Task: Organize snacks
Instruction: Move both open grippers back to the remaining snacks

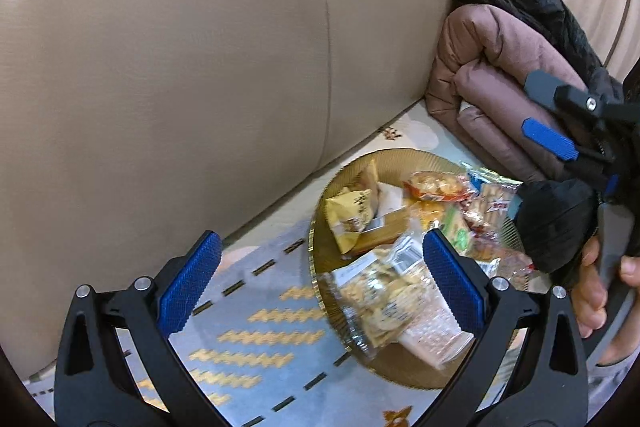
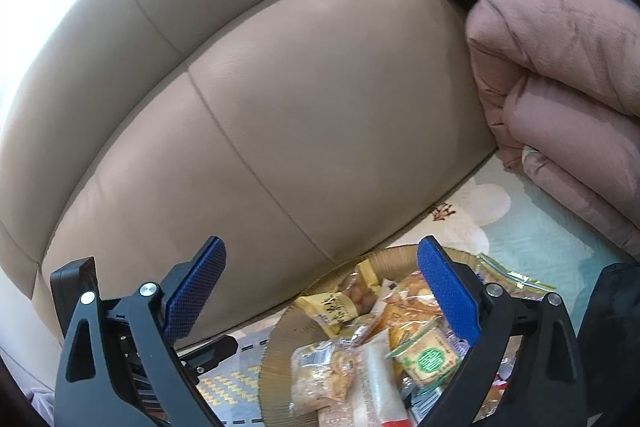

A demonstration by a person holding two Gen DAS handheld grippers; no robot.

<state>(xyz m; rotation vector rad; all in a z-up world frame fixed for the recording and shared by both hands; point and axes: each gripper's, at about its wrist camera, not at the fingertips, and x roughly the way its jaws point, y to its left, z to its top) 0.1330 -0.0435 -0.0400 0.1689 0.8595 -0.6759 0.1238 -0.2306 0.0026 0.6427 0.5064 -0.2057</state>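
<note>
Left gripper [image 1: 320, 287] and right gripper [image 2: 320, 291], fingers wide and empty, are hovering above the snack-piled plate [image 1: 320, 223]; left nearer.

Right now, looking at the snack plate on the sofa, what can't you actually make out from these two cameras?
- Left wrist view: the gold plate's near right part is hidden behind the left gripper's right finger.
- Left wrist view: print on the yellow packet is too blurred to read.
- Right wrist view: the plate's near edge is cut off by the frame bottom; the right gripper covers snacks at right.
- The folded pink quilt runs past the right frame edge.
</note>
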